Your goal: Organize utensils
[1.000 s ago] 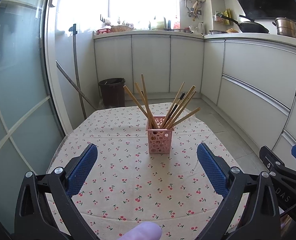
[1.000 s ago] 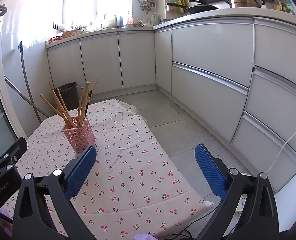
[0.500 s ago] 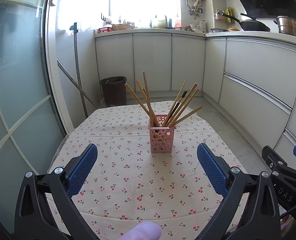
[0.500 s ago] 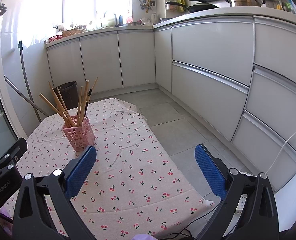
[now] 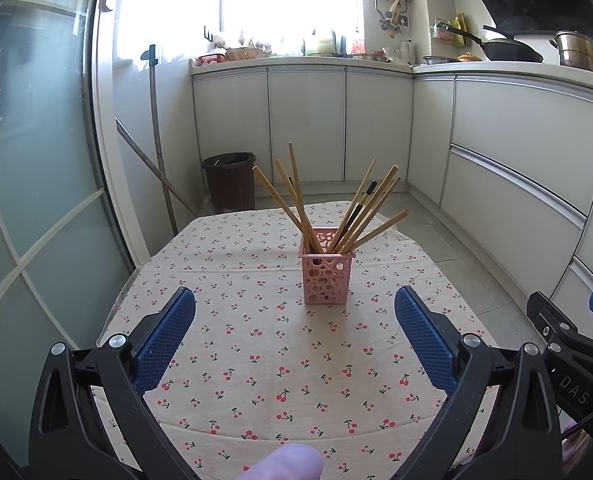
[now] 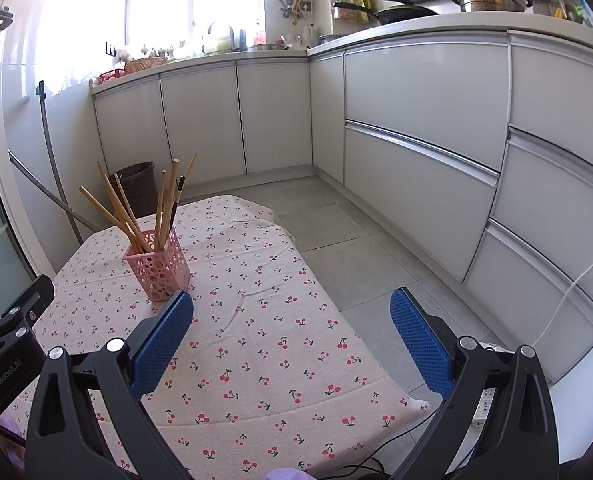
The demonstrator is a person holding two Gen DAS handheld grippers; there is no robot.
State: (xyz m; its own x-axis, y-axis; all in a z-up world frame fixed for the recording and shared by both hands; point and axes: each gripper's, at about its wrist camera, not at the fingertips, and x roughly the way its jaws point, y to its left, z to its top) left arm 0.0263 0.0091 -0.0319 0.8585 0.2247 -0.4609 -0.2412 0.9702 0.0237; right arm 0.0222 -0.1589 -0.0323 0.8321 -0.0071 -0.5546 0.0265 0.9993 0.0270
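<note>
A pink perforated holder (image 5: 327, 278) stands upright near the middle of the table with the cherry-print cloth (image 5: 256, 360). Several wooden chopsticks (image 5: 376, 216) and one dark one lean out of it. It also shows in the right wrist view (image 6: 159, 270), at the left. My left gripper (image 5: 295, 312) is open and empty, above the table's near half, short of the holder. My right gripper (image 6: 292, 318) is open and empty, over the table's right part, with the holder to its left.
White kitchen cabinets (image 5: 516, 152) run along the back and right. A dark bin (image 5: 229, 180) and a leaning mop handle (image 5: 158, 140) stand behind the table. A glass door (image 5: 36, 160) is at the left. The table's right edge (image 6: 336, 312) drops to grey floor tiles.
Both views have pulled back and risen slightly from the holder. Both grippers stay open and empty; the holder and chopsticks have not moved.
</note>
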